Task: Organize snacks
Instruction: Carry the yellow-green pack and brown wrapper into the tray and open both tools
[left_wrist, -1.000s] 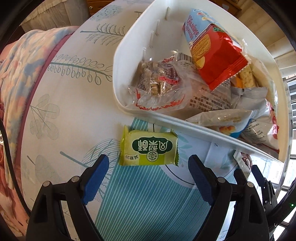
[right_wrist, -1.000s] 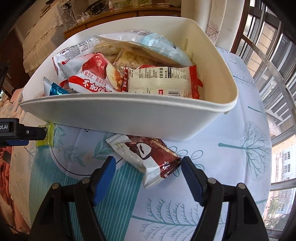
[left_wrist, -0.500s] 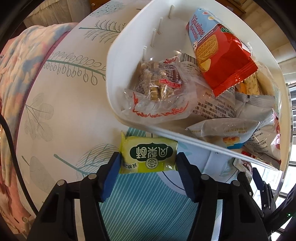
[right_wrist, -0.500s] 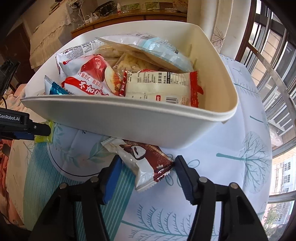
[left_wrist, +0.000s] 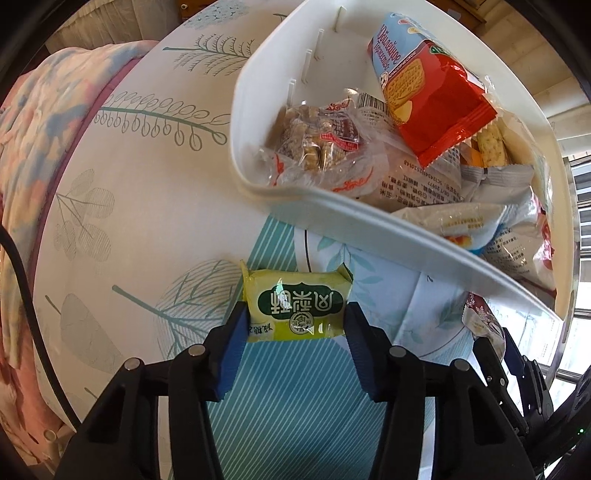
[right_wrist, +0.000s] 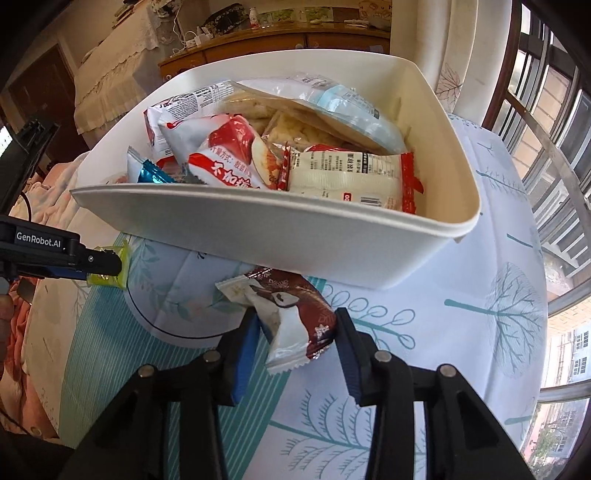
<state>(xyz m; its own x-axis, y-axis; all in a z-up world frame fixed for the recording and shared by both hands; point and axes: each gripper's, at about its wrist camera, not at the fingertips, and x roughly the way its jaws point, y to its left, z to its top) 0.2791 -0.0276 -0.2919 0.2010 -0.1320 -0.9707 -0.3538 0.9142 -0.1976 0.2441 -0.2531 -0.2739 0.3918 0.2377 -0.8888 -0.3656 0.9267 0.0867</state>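
A yellow-green snack packet (left_wrist: 295, 306) lies on the tablecloth just in front of the white bin (left_wrist: 406, 229). My left gripper (left_wrist: 295, 323) is closing on it, and both blue pads press its short ends. A brown-and-white snack packet (right_wrist: 291, 314) sits crumpled and tilted by the bin's near wall (right_wrist: 258, 236), with my right gripper (right_wrist: 295, 326) shut on it. The right wrist view shows the left gripper (right_wrist: 105, 264) at the far left with the yellow packet (right_wrist: 120, 267) at its tip. The right gripper (left_wrist: 495, 347) and brown packet (left_wrist: 480, 321) show at the left wrist view's lower right.
The bin holds several snack bags, among them a red biscuit pack (left_wrist: 432, 107) and a red-and-white pack (right_wrist: 236, 155). A round table with a leaf-print cloth (left_wrist: 147, 206) carries everything. A floral blanket (left_wrist: 40, 122) lies past its left edge, windows (right_wrist: 546, 122) to the right.
Both grippers have closed from wide open onto their packets. The brown-and-white packet has been squeezed and tipped up between the right pads. The yellow packet now sits pinched between the left pads.
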